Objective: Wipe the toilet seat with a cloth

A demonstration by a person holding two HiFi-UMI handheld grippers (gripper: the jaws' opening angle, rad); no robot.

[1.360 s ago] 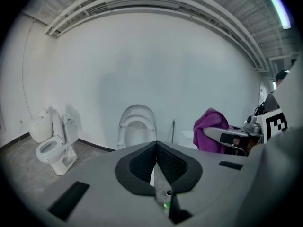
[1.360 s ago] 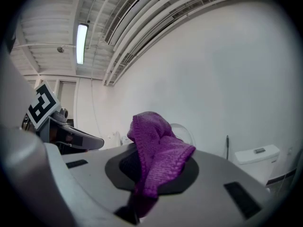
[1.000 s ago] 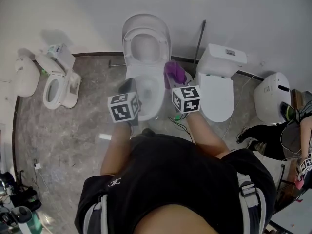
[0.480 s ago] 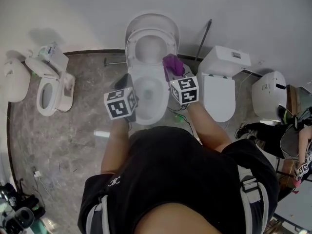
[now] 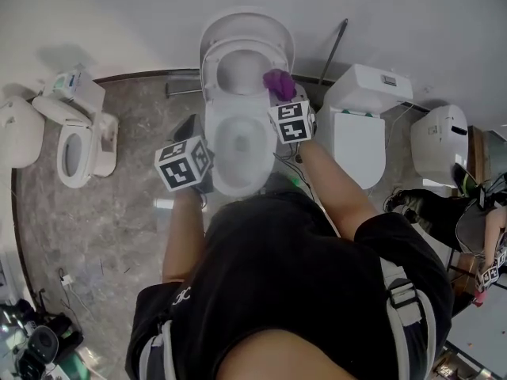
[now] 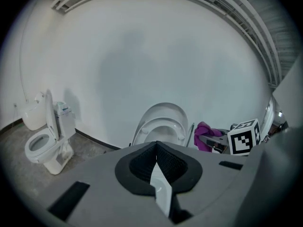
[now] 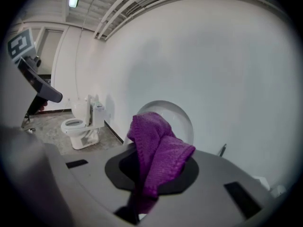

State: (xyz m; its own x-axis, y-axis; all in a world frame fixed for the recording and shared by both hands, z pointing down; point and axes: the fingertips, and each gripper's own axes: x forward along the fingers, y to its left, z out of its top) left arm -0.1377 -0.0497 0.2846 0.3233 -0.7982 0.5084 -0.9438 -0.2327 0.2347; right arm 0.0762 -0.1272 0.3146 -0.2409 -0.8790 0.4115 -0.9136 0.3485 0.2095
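Centrally, the white ceramic toilet bowl point(image 5: 238, 145) stands open, showing only its pale glazed inside. Its white oval toilet seat point(image 5: 242, 71) and the lid point(image 5: 247, 24) are tipped up against the wall. A purple knitted cloth point(image 5: 279, 84) sits at the right lower edge of that raised seat, though whether it touches the seat cannot be told. The right gripper point(image 7: 150, 176) has its jaws clamped on the cloth, which bunches up out of them and drapes over to one side. The left gripper point(image 6: 155, 145) is fully closed with nothing between its jaws, and hangs just off the bowl's left rim. A smaller white toilet point(image 5: 75, 145) with its seat up stands on the grey floor to the left, and a closed white toilet point(image 5: 352, 145) stands to the right. Compared with half a second ago, the right gripper and cloth have travelled from beside the bowl's rim toward the wall. The left gripper has drifted slightly outward.
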